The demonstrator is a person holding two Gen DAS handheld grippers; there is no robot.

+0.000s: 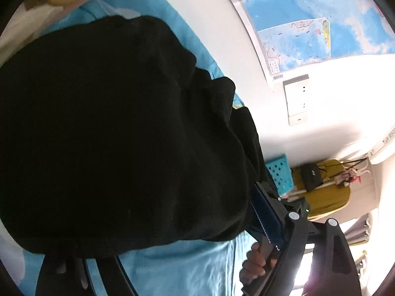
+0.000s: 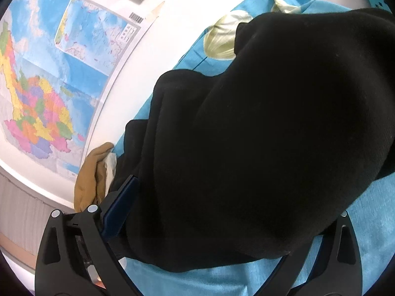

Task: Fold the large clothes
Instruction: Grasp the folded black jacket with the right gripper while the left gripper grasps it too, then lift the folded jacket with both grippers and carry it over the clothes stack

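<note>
A large black garment (image 1: 111,123) lies bunched on a blue bed sheet (image 1: 185,266) and fills most of both views. My left gripper (image 1: 158,222) has its jaws wide apart with the cloth bulging between them. Its right finger's blue pad (image 1: 266,212) shows at the cloth's edge, and the other finger (image 1: 61,271) is mostly under the fabric. In the right wrist view the same garment (image 2: 271,135) swells between the wide jaws of my right gripper (image 2: 234,197). Its left blue pad (image 2: 118,209) rests against the cloth. Both grippers' fingertips are hidden.
A white wall with a coloured map (image 1: 308,24) (image 2: 49,74) runs along the bed. Mustard cloth (image 2: 88,177) lies at the bed's wall side. A yellow bag (image 1: 325,192) and a blue perforated panel (image 1: 280,175) show beyond. A hand (image 1: 256,261) appears by the left gripper.
</note>
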